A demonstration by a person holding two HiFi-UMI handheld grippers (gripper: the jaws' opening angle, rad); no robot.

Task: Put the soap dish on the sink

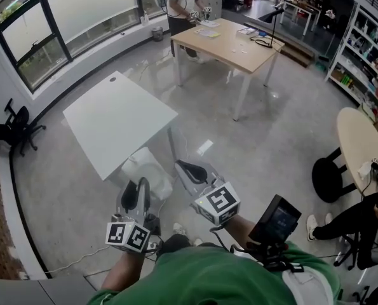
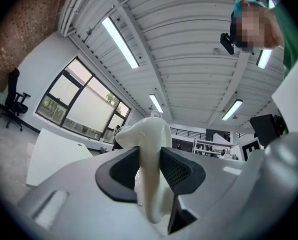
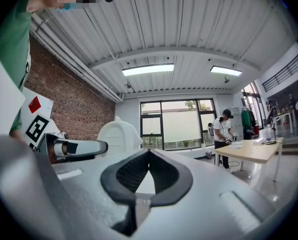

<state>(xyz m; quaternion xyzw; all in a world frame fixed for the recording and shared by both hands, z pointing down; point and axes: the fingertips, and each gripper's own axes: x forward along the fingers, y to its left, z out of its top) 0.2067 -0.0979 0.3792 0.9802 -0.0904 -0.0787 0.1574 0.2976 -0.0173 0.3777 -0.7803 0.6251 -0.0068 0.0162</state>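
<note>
Just off the near corner of the white table [image 1: 119, 116], the soap dish [image 1: 149, 171] is held up above the grey floor [image 1: 265, 145], clear of the tabletop. It is a white, glossy, rounded piece. The left gripper [image 1: 136, 192] has it clamped: in the left gripper view both black pads press on its sides, and it rises up past them. Whether anything lies in the dish cannot be told.

The right gripper [image 1: 187, 170] sits just to the right of the dish, on the same side of the white table. Its jaws are closed, tips together, with nothing between them.

Beyond the white table's far side stands a wooden table [image 1: 227, 43] with papers and small items on its top, and a person [image 1: 179, 2] stands at its far edge. Well to the right of the white table are a black stool [image 1: 328, 176] and shelves [image 1: 366, 56] stocked with goods.
</note>
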